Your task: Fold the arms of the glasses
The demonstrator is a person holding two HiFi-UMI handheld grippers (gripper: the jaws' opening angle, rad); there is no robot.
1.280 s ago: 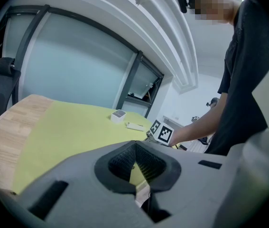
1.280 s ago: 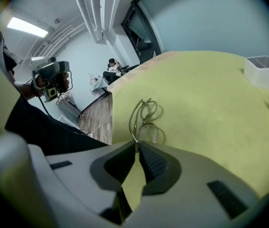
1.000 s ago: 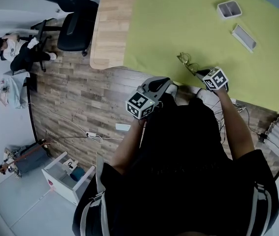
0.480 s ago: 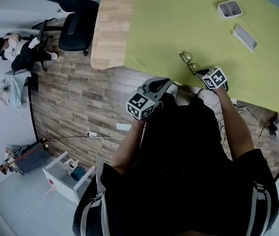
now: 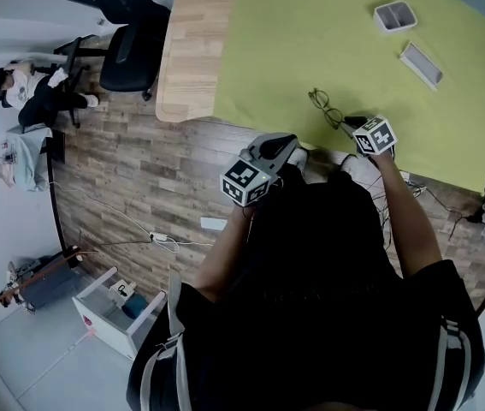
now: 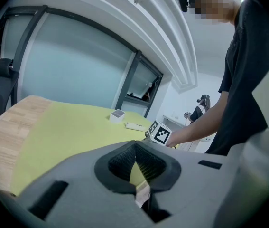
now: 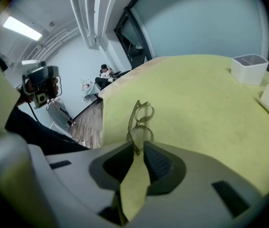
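Nothing legible anywhere — no text (or numbers) readable.

A white box [image 5: 395, 15] and flat case [image 5: 421, 65] sat apart on the table [image 5: 192, 50]; 1 chair [image 5: 131, 48] stood beside it.

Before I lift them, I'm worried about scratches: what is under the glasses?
The glasses lie on the yellow-green mat. The wooden tabletop shows only beside the mat; beneath the glasses it is covered.
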